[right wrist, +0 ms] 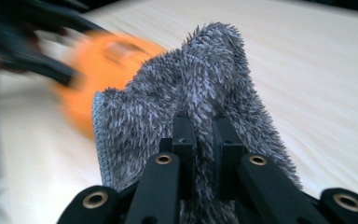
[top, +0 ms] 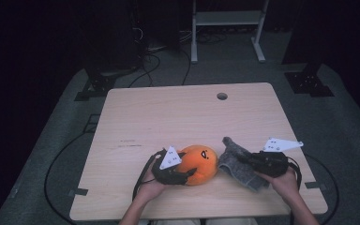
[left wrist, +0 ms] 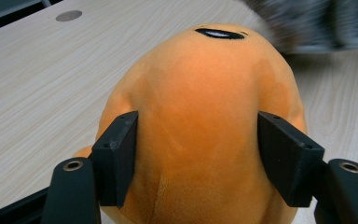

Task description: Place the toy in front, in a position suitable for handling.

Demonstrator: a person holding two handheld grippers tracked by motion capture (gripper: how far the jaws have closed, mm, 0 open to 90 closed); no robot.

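A pale wood worktop with a round hole at 12 o'clock stands on grey carpet in a dark room. At its 6 o'clock edge the left claw clasps the orange plush – the left gripper view shows both pads on its flanks. The right claw is clenched on the grey shaggy cloth, touching the plush at 3 o'clock.

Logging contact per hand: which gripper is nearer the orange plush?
Left. The left gripper has its jaws on both sides of the orange plush; the right gripper is beside it, shut on the grey cloth.
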